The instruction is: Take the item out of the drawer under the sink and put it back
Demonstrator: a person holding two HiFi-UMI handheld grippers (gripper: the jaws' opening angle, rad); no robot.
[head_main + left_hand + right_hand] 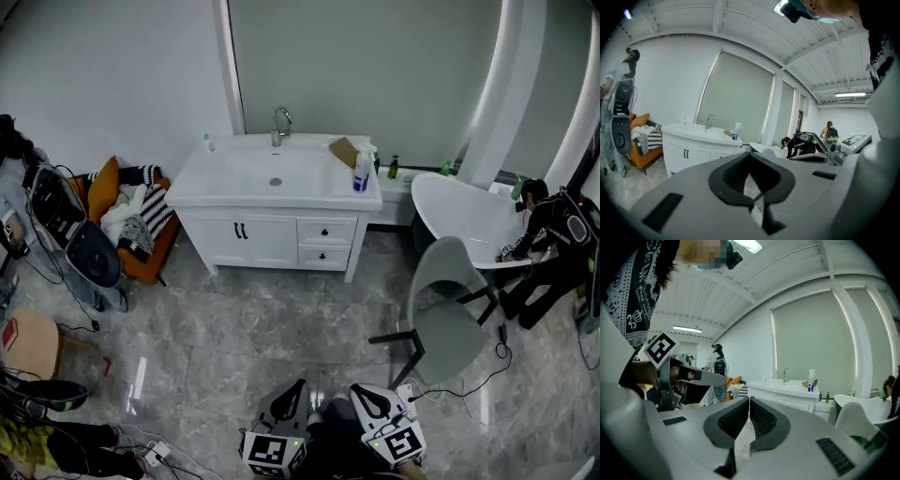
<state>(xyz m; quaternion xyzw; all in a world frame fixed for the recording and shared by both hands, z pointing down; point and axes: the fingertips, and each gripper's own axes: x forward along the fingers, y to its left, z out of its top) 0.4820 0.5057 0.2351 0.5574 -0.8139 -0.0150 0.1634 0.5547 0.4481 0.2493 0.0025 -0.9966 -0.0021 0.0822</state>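
Head view puts you well back from the white sink cabinet (281, 225), facing its front, with both grippers held low and close together. Your left gripper (296, 386) has its jaws pressed together, empty, and your right gripper (360, 392) is the same: pads meeting, gripping nothing. Both drawers (325, 231) on the cabinet's right side are closed, so the item cannot be seen. A spray bottle (361, 172) stands on the cabinet's top, right of the faucet (280, 123).
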